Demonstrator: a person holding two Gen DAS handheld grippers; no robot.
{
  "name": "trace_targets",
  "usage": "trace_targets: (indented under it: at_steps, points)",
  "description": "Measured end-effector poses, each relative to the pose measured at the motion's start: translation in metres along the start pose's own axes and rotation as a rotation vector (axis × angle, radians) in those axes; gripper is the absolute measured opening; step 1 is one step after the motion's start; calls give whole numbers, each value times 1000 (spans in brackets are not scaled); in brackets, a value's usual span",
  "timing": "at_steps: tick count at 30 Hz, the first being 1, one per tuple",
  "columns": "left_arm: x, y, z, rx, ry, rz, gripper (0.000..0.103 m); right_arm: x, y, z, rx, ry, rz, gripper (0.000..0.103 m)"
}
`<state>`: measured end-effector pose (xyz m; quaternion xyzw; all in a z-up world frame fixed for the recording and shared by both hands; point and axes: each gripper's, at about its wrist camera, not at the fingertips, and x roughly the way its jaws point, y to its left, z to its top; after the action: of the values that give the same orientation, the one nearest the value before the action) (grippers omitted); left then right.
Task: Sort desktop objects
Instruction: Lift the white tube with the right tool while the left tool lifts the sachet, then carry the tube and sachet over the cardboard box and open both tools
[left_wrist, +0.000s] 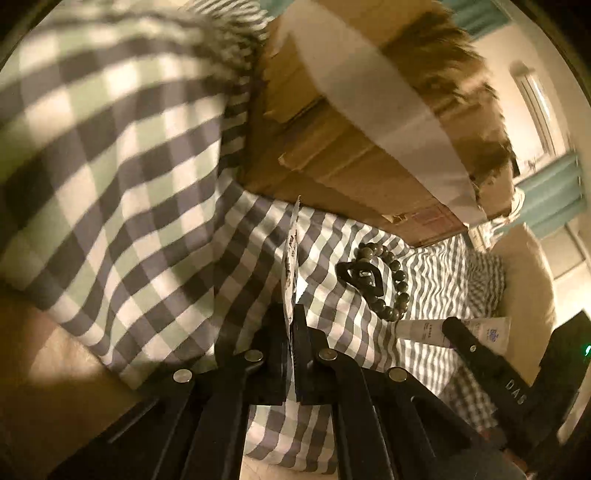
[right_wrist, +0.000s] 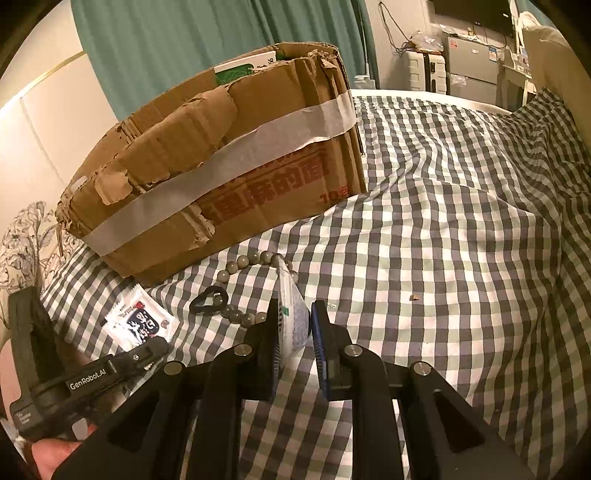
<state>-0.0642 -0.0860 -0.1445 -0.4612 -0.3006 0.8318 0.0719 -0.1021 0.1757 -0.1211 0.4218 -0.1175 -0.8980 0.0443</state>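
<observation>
The left gripper has its jaws pressed together on the edge of a flat printed sachet, which stands edge-on to its camera and rises from between the pads; in the right wrist view the same sachet lies flat against the checked bedspread with the left gripper reaching in low from the left, a bare hand beneath it. The right gripper pinches a white tube, its narrow crimped end pointing away between the pads, jaws only a little apart around it; both grippers tilt steeply down toward the bed. Just beyond the jaws lie a bead bracelet and a black hair clip, the clip resting inside the bracelet's loop. Behind them stands a torn cardboard box banded with pale tape, sitting on the bedspread.
</observation>
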Motion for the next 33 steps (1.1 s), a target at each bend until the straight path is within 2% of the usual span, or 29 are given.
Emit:
trace_targets:
  at_steps: [7,13,19,22,25,28,29,33]
  points:
    - [-17,-21,-3,159,-68,69,2,-7,9,-1,-51,-8,-29,15]
    - [-37,-54,-15,325,-133,78,2,-40,22,-3,-64,-64,15,15]
    - [-70,-96,-18,463,-238,45,2,-83,35,8,-77,-138,86,15]
    - [-90,-116,-11,507,-305,18,2,-100,44,24,-91,-179,119,15]
    - [-108,-133,9,514,-352,-35,2,-115,55,49,-119,-234,151,15]
    - [-121,-150,40,534,-401,-48,2,-115,67,85,-146,-262,178,15]
    - [-121,-154,54,537,-411,-34,2,-112,70,96,-152,-265,179,15]
    - [-98,-161,103,569,-354,52,2,-79,79,138,-168,-221,178,15]
